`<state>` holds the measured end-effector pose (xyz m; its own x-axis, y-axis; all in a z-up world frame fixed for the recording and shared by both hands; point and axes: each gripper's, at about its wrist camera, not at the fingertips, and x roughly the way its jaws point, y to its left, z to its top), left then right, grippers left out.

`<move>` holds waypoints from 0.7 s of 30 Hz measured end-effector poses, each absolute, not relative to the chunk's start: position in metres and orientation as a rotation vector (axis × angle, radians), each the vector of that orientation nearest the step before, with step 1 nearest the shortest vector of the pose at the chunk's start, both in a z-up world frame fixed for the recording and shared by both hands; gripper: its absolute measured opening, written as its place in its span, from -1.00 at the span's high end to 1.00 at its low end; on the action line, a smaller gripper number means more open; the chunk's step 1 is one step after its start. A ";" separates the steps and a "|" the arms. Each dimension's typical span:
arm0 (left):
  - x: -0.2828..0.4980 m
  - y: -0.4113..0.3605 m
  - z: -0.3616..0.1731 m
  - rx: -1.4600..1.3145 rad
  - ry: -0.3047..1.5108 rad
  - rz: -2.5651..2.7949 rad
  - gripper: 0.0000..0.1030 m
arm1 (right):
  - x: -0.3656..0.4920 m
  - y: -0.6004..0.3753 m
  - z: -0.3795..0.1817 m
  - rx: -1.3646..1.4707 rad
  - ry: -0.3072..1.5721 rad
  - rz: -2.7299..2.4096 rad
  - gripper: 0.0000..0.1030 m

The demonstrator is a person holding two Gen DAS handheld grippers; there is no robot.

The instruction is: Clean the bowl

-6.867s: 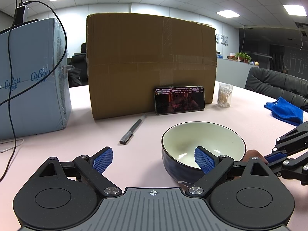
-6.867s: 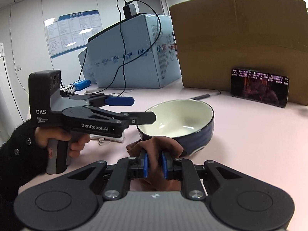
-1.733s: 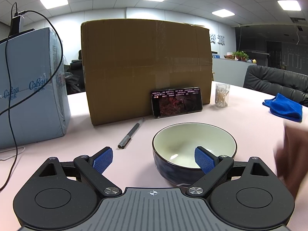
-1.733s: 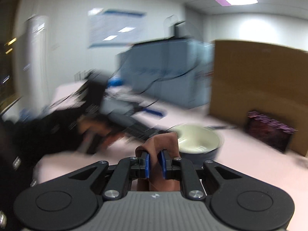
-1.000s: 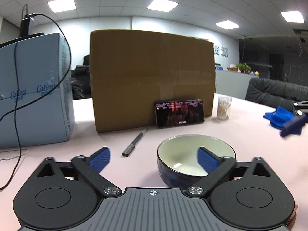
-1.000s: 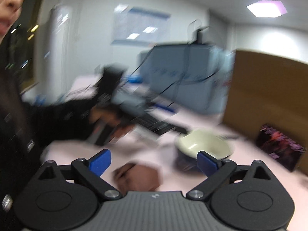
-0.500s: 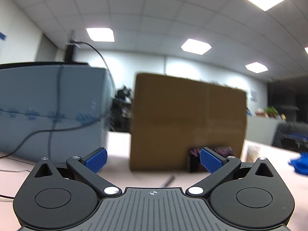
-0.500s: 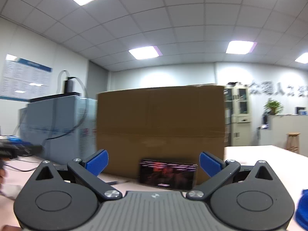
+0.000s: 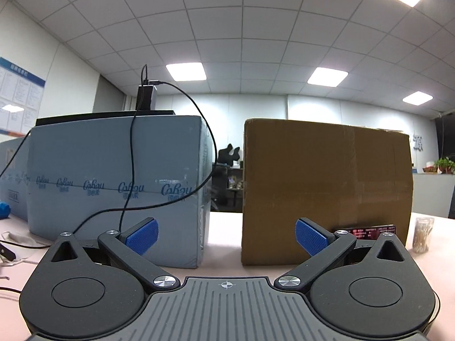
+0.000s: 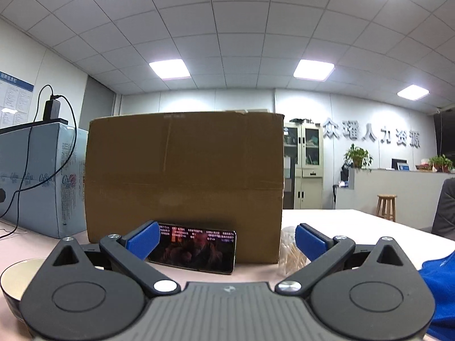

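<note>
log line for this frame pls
left gripper: open, empty | right gripper: open, empty | bowl: on table, lower left of right view | both facing cardboard box

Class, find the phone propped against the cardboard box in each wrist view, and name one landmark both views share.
Left wrist: phone at lower right, mostly hidden behind the right finger arm.
Right wrist: phone at lower centre, between the open fingers.
Shared landmark: the cardboard box.
</note>
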<state>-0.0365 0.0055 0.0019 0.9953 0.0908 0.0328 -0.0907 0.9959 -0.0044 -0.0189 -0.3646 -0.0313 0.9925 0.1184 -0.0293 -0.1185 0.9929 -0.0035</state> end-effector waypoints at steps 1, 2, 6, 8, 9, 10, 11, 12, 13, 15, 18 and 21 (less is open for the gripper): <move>-0.037 0.005 0.002 0.002 -0.031 0.096 -1.00 | -0.018 -0.364 -0.031 -0.002 0.030 0.116 -1.00; -0.037 0.004 0.002 0.006 -0.029 0.101 -1.00 | -0.018 -0.364 -0.032 0.002 0.029 0.115 -1.00; -0.035 0.003 0.002 0.014 -0.021 0.108 -1.00 | -0.019 -0.366 -0.030 0.008 0.035 0.114 -1.00; -0.035 0.003 0.002 0.014 -0.021 0.109 -1.00 | -0.020 -0.366 -0.029 0.010 0.034 0.110 -1.00; -0.035 0.003 0.002 0.013 -0.020 0.110 -1.00 | -0.021 -0.366 -0.028 0.008 0.033 0.109 -1.00; -0.035 0.003 0.002 0.012 -0.020 0.110 -1.00 | -0.021 -0.366 -0.028 0.007 0.032 0.108 -1.00; -0.035 0.003 0.001 0.012 -0.019 0.110 -1.00 | -0.022 -0.366 -0.027 0.005 0.031 0.107 -1.00; -0.036 0.002 0.001 0.013 -0.019 0.110 -1.00 | -0.023 -0.366 -0.027 0.004 0.031 0.106 -1.00; -0.036 0.002 0.001 0.013 -0.018 0.110 -1.00 | -0.024 -0.366 -0.027 0.004 0.030 0.106 -1.00; -0.036 0.002 0.001 0.012 -0.017 0.110 -1.00 | -0.025 -0.367 -0.026 0.006 0.031 0.105 -1.00; -0.034 0.003 0.001 0.010 -0.015 0.111 -1.00 | -0.024 -0.368 -0.026 0.012 0.036 0.103 -1.00; -0.034 0.003 0.001 0.008 -0.014 0.111 -1.00 | -0.024 -0.367 -0.025 0.012 0.037 0.101 -1.00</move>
